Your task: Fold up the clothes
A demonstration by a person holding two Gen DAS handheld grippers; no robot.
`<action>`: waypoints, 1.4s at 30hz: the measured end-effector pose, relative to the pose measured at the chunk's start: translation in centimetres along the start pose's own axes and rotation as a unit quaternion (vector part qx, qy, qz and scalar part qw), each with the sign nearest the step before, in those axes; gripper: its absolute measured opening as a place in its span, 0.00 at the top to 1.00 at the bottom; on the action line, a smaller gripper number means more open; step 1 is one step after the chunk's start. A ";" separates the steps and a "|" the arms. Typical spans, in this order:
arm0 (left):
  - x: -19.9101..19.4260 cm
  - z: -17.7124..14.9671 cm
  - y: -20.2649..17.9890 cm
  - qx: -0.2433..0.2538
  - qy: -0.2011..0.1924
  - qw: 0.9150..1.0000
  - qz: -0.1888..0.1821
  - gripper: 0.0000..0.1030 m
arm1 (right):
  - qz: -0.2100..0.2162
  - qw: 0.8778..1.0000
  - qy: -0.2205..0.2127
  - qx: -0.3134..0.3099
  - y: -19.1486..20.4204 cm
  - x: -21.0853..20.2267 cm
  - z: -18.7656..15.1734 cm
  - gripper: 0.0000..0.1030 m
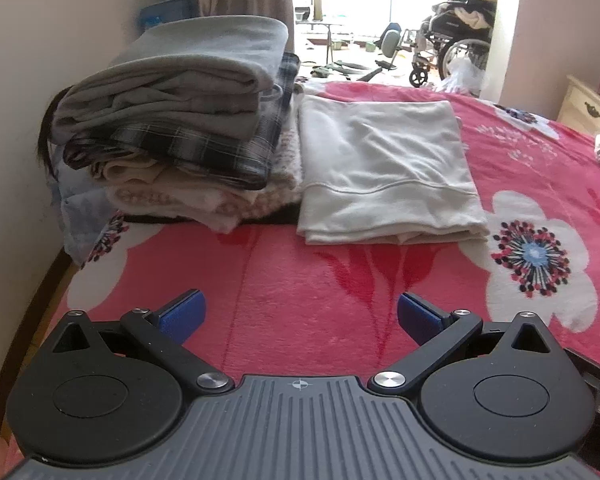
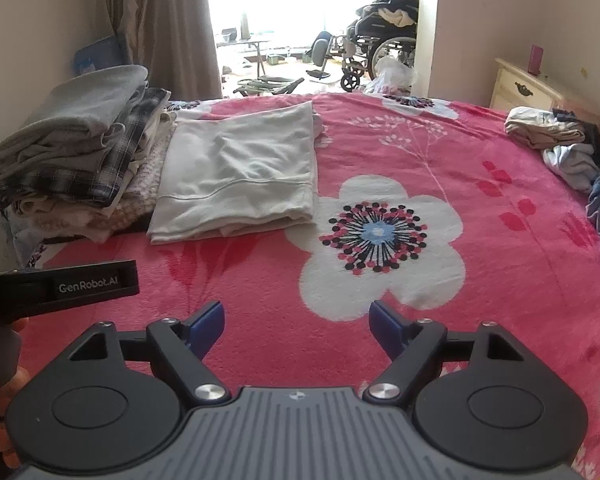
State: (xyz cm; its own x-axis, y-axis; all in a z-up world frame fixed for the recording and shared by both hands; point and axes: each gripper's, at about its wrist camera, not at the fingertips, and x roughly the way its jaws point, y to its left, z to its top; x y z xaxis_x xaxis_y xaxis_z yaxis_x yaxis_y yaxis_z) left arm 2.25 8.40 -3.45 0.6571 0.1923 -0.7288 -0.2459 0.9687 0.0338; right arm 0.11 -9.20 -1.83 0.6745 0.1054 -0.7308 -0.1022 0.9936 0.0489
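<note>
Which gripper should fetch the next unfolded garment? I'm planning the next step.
Right, probably. The unfolded clothes lie at the bed's right edge, seen only from the right gripper. The left gripper faces the folded stack. Both are open, empty.

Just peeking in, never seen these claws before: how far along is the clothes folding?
Done: a folded stack by the wall, and a cream garment folded flat beside it on the pink blanket. In hand: nothing; the left claw and right claw are open and empty. Left: a crumpled pile at the bed's right edge.
</note>
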 end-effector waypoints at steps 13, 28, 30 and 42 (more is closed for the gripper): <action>0.3 -0.3 -0.1 0.001 -0.002 1.000 -0.008 0.00 | 0.001 1.000 0.006 -0.012 0.7 0.8 -0.1 0.18; 0.8 -0.6 -0.3 0.006 0.004 1.000 -0.011 0.00 | 0.002 1.000 0.012 -0.012 0.5 1.5 -0.2 0.17; 0.8 -0.6 -0.3 0.007 0.005 1.000 -0.011 0.00 | 0.002 1.000 0.013 -0.013 0.5 1.5 -0.2 0.17; 0.9 -0.6 -0.4 0.007 0.007 1.000 -0.010 0.00 | 0.004 1.000 0.016 -0.015 0.8 1.7 -0.2 0.17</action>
State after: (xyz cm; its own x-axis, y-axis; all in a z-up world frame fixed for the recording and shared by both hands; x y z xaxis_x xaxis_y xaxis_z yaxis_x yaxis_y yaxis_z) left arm 2.48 8.10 -4.54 0.6521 0.1708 -0.7387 -0.2232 0.9744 0.0283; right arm 1.03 -8.26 -3.14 0.6499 0.1122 -0.7517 -0.1307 0.9908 0.0349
